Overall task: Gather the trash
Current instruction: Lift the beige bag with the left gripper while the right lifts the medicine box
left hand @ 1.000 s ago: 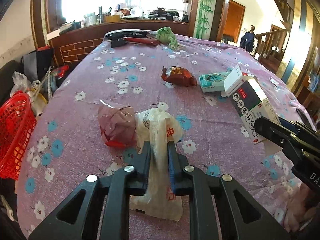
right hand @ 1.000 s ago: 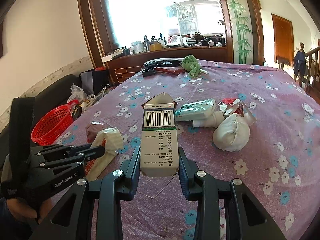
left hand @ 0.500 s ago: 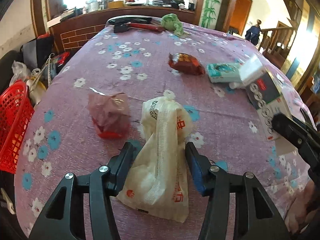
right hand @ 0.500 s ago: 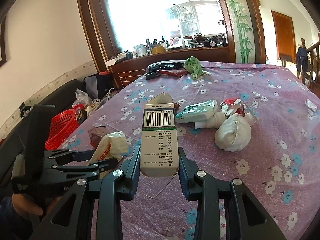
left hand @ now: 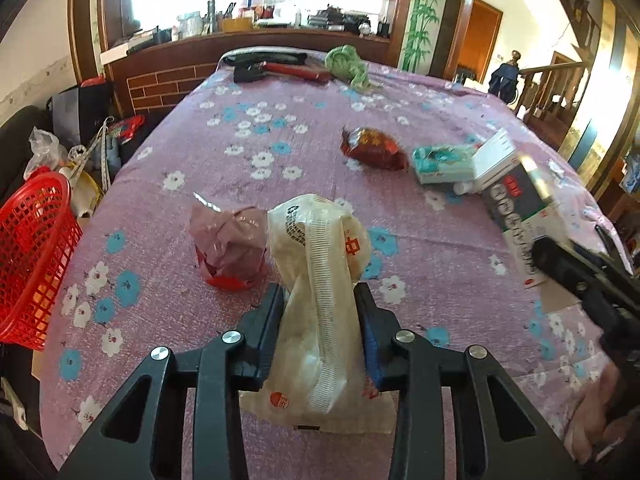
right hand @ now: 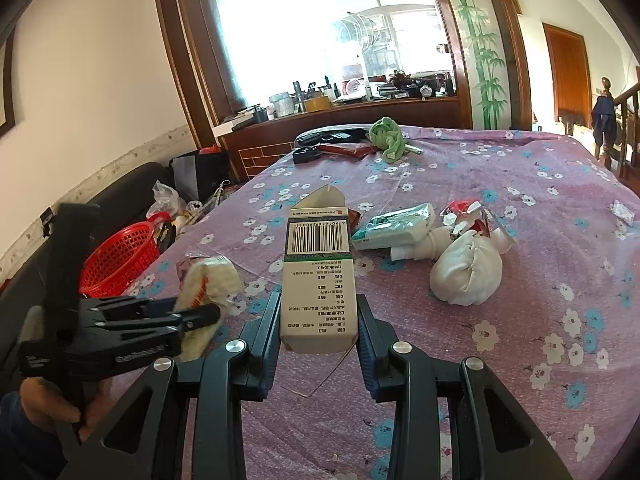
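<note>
Daylight is pouring through the window (right hand: 320, 32), blowing it out to white; fisheye bending is curving the edges and darkening the corners; the right gripper (left hand: 560, 256) is blurring in the left view; the bench (left hand: 280, 152) is lying evenly lit.

Crumpled white bag (left hand: 320, 300), upright carton (right hand: 318, 276)

Black claw (left hand: 319, 312), silver screws (left hand: 233, 337)

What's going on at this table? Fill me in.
A person is clearing trash with a gripper in each hand. The left gripper, whose jaws have just been closing, is shut on a cream plastic bag. The right gripper is clamped on a medicine box. More wrappers lie on the purple tablecloth; a red basket waits beside it.
</note>
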Demonstrator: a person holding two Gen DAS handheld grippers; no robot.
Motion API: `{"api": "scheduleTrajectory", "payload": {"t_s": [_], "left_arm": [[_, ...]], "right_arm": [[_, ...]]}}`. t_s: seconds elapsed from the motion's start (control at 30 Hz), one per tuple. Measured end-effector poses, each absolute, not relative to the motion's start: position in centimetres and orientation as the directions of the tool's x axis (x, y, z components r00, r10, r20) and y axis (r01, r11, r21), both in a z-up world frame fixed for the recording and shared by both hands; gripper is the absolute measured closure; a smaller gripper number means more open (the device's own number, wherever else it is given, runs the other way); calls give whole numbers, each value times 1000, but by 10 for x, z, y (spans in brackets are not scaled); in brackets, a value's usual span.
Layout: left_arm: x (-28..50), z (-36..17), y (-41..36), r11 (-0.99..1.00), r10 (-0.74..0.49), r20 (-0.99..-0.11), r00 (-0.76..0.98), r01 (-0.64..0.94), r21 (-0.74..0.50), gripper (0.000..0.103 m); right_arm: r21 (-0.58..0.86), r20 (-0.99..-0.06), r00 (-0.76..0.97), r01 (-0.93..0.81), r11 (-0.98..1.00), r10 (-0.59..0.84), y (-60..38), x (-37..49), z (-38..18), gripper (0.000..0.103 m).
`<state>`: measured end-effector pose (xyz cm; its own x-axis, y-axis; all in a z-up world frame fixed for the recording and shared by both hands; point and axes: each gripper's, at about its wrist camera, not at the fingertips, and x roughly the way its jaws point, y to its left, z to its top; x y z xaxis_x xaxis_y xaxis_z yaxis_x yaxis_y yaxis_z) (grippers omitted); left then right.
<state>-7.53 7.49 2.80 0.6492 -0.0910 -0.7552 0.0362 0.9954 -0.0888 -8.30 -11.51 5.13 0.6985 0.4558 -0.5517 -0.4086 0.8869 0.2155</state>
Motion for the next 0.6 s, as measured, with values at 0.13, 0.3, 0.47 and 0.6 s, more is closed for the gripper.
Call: {"api": "scheduleTrajectory", "payload": {"t_s": [0.13,0.3,0.47,0.6], "left_arm": [[-84,44,74,996,-83,-720,689,41,-75,68],[-93,61,74,999,-40,-671,740,27,-30,68],[-96,66,82,999,-30,-661,750,12,-32,68],[-97,69,93,999,-14,-655,755,-15,-39,68]], "right_arm": [[201,-562,699,-402,893,441,-110,-86,52,66],[210,-566,686,-416,885,457,-106,-90,58,66],[215,-582,661,-436,874,473,-97,-90,62,66],[218,-600,636,-454,864,486,-86,-87,64,66]]}}
